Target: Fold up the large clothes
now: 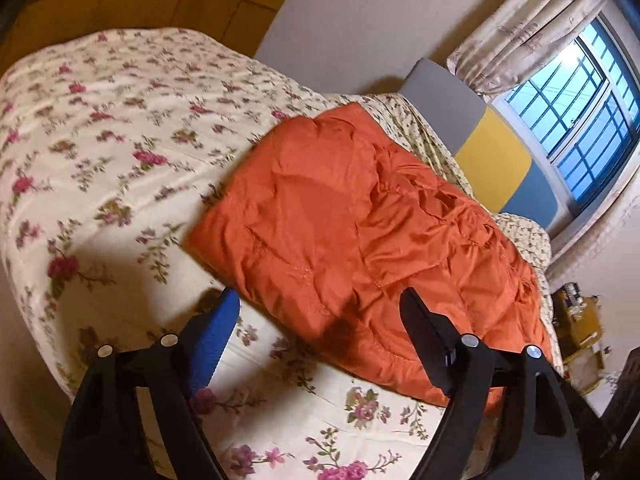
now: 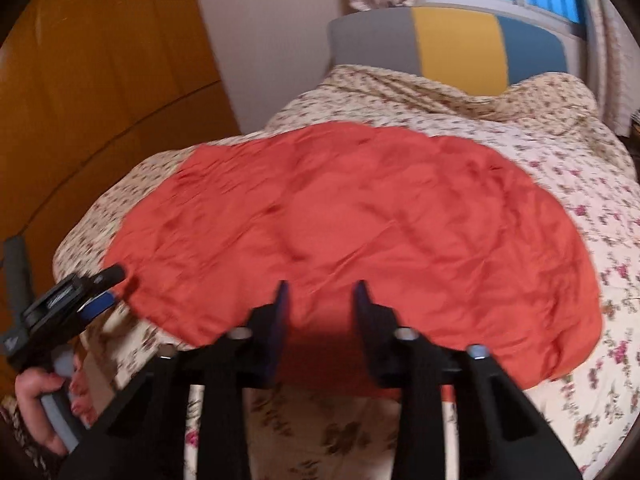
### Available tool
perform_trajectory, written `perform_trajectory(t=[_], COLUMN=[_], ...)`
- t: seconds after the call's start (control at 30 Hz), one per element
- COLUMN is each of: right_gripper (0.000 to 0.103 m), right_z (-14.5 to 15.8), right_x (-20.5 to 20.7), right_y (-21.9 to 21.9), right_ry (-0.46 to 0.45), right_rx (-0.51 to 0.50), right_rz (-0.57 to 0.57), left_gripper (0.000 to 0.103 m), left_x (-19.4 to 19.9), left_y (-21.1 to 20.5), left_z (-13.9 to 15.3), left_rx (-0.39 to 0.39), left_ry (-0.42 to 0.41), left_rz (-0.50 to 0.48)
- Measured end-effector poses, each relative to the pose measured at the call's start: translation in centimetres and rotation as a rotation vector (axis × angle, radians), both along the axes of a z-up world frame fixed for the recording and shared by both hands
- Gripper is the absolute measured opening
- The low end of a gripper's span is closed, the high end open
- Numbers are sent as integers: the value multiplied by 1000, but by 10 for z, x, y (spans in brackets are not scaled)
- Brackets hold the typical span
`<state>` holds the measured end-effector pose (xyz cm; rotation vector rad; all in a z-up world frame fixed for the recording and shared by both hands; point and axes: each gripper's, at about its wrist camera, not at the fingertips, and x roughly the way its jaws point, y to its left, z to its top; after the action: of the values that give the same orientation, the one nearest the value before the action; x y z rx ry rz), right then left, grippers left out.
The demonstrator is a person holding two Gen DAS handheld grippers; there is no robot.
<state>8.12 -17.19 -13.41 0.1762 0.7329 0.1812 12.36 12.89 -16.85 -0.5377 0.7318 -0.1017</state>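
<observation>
Both sets of jaws stand apart, gripping nothing: the left gripper wide at the orange jacket's near corner, the right gripper narrower above its hem. The jacket lies spread on the bed. I would pinch both hem corners evenly, then lift together for a square fold.

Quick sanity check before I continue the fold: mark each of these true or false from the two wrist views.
1. The orange garment lies on a floral bedspread. True.
2. The left gripper is clamped on the garment. False: its jaws stand apart, gripping nothing.
3. The headboard has grey, yellow and blue panels. True.
4. The curtains cover the whole window. False: panes show.
</observation>
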Motion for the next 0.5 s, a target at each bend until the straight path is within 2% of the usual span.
perform_trajectory(t=[0.13,0.23,0.37,0.43,0.5], right_gripper=[16,16,16,16,16], right_z=[-10,-20,-40,-49,-54], right_x=[2,11,19,19,17], right_y=[9,12,20,24,23], right_ry=[16,41,76,56,44], right_rx=[-4,13,-42,-92,-86], right_rz=[20,23,47,70,73], left_gripper=[82,82,82,82,82], left_x=[5,11,16,19,21], left_y=[-1,-3,-6,-4,-3], left_z=[-7,-14,-14,-16,-17], left_rx=[-76,-85,-88,-115,-132], left_ry=[13,20,-6,-20,-33], left_rz=[-39,-45,-49,-32,-17])
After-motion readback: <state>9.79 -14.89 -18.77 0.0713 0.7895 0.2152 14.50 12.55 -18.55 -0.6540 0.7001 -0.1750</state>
